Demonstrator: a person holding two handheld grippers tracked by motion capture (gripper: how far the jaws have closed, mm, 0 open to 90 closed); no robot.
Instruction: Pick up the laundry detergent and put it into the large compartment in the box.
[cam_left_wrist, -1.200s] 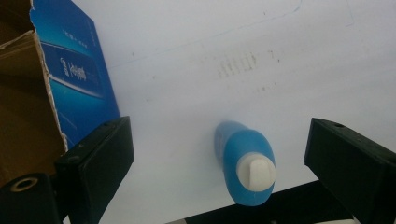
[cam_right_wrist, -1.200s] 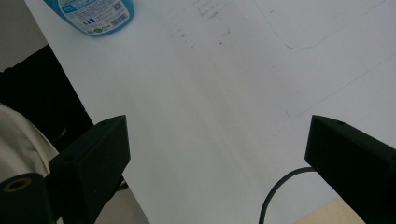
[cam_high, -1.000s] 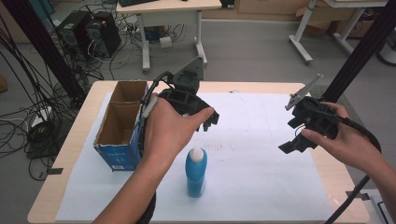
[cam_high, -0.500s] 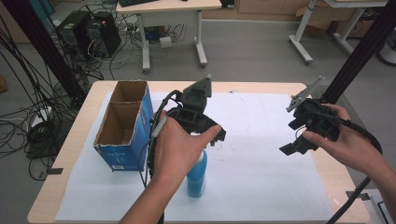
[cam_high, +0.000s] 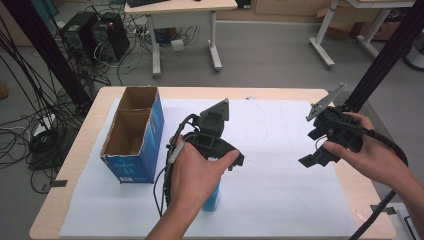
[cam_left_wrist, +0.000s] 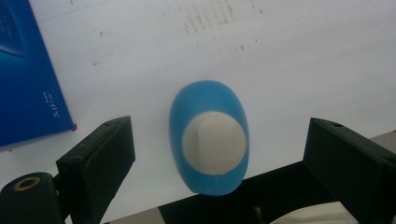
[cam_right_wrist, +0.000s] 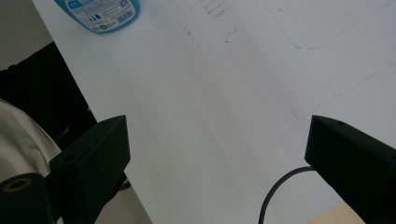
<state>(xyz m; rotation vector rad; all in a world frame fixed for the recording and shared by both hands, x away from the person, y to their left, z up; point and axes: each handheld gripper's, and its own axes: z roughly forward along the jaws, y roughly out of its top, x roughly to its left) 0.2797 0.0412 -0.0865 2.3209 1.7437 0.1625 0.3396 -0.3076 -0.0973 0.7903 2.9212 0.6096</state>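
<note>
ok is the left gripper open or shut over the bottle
Open: in the left gripper view the left gripper jaws stand wide apart either side of the upright blue bottle, touching nothing.

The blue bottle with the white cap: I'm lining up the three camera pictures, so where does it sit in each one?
High view: the blue bottle stands at lower centre, mostly hidden under the left hand.
Left gripper view: centre of the picture, seen from above, cap facing the camera, between the open left tongs.
Right gripper view: top left corner, label end just inside the picture.
Shared landmark: the white paper sheet under it.
</note>
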